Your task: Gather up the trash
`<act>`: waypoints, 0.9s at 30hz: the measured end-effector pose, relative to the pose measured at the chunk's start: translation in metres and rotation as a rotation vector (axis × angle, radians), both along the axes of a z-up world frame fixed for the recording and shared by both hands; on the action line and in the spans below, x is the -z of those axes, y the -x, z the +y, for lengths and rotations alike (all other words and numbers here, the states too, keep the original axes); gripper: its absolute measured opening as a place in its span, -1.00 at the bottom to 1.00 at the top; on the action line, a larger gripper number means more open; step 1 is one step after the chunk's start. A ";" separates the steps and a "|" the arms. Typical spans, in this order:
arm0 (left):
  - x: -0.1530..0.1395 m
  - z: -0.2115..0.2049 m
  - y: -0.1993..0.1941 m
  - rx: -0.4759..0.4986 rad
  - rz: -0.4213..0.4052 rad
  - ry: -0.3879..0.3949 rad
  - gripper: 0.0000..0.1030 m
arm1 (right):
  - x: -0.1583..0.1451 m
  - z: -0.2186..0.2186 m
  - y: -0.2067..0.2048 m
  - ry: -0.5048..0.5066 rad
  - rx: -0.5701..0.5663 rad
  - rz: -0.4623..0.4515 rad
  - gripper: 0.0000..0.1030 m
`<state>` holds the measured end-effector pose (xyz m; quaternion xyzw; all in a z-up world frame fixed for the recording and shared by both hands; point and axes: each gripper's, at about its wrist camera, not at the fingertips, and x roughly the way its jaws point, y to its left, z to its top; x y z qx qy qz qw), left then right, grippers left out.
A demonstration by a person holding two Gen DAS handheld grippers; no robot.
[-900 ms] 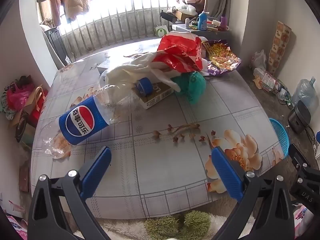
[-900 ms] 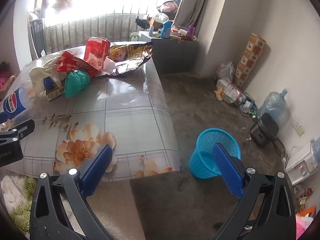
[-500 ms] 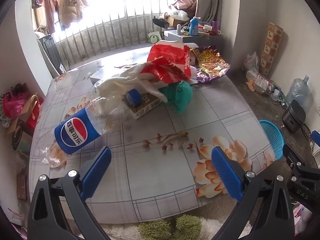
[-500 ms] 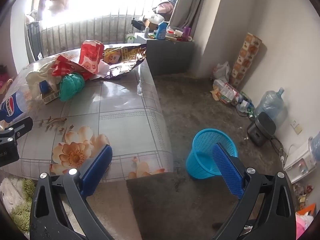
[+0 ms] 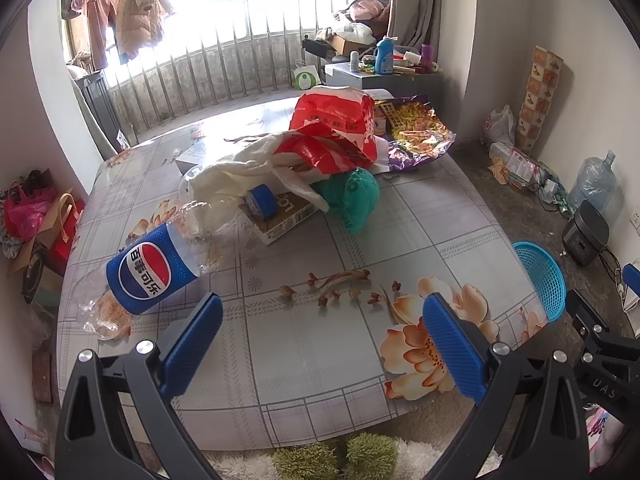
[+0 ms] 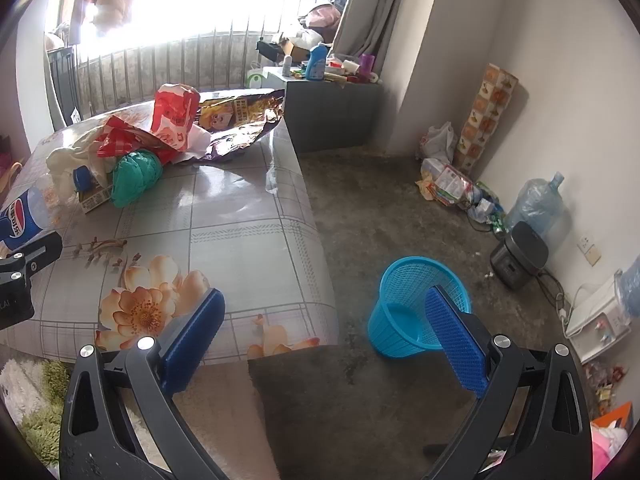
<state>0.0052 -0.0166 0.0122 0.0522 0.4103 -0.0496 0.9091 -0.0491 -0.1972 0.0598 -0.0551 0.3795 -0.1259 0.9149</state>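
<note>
Trash (image 5: 304,168) sits heaped mid-table, far from me; I hold the left gripper (image 5: 320,332) and right gripper (image 6: 324,328) wide open and empty, right one by the blue basket (image 6: 404,280), ready for drops.

A crushed Pepsi bottle (image 5: 148,276) lies beside heaped bags (image 5: 320,152) on the table; blue basket (image 6: 416,304) stands empty.
</note>
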 end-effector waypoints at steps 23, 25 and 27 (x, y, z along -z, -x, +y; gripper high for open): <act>0.000 0.006 0.005 -0.009 0.010 0.003 0.90 | 0.002 0.008 0.001 0.001 -0.006 0.003 0.86; 0.001 0.004 0.004 -0.008 0.013 0.003 0.90 | 0.003 0.010 0.001 0.002 -0.004 0.004 0.86; 0.001 0.005 0.004 -0.008 0.014 0.003 0.90 | 0.004 0.012 0.001 0.001 -0.004 0.006 0.86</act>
